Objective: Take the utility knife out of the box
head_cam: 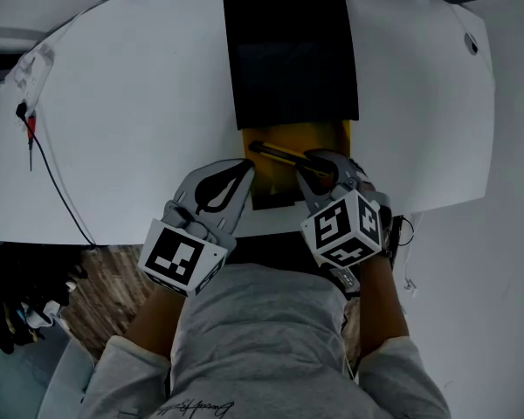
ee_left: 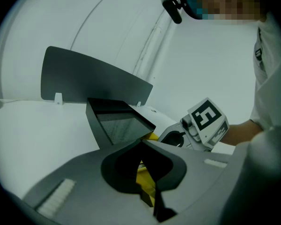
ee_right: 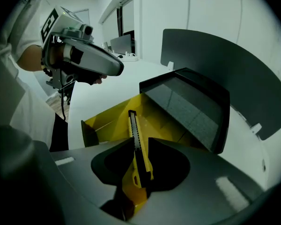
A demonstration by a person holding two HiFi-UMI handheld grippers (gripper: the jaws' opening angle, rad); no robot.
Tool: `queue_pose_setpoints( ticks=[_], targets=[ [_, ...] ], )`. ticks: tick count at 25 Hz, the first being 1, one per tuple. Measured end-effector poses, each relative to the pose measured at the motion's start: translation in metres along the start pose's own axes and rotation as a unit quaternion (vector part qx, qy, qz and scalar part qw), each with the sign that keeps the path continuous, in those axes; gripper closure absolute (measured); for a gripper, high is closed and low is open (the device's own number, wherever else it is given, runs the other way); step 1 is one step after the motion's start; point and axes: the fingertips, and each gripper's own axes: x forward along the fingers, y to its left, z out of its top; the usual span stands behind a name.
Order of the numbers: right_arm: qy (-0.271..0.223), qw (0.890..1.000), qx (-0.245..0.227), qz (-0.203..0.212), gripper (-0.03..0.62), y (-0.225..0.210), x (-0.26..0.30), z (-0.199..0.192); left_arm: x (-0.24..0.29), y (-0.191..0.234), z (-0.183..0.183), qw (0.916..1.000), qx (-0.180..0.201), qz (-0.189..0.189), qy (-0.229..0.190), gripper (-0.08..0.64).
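A yellow box tray [head_cam: 319,138] sticks out of its black sleeve [head_cam: 290,51] at the table's near edge. In the tray lies a yellow and black utility knife [head_cam: 279,154], set at a slant. My right gripper [head_cam: 319,166] points steeply down over the knife's right end. In the right gripper view the knife [ee_right: 136,149] runs between the jaws of the right gripper [ee_right: 139,139], which stand open with a little gap beside it. My left gripper [head_cam: 247,168] is shut, its tips at the tray's left wall. The left gripper view shows the left gripper [ee_left: 140,143] over the yellow tray [ee_left: 146,182].
The white table [head_cam: 140,103] spreads to both sides of the box. A thin black cable [head_cam: 52,173] runs over its left part. A dark curved panel [ee_right: 225,64] stands behind the sleeve. The table's front edge lies right under both grippers.
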Motion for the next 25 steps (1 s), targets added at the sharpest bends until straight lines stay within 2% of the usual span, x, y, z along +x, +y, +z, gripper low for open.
queue_pose_setpoints(
  ticks=[4, 9, 25],
  targets=[
    [0.022, 0.999, -0.022, 0.008, 0.438, 0.003, 0.009, -0.002, 0.0, 0.002, -0.004, 1.0, -0.004, -0.001, 0.002, 0.558],
    [0.044, 0.998, -0.039, 0.019, 0.416, 0.005, 0.018, -0.004, -0.002, 0.013, -0.008, 0.9999, -0.011, 0.01, 0.003, 0.558],
    [0.087, 0.993, -0.064, 0.048, 0.41, 0.015, 0.038, -0.012, -0.008, 0.018, -0.021, 0.9996, -0.024, 0.01, 0.01, 0.558]
  ],
)
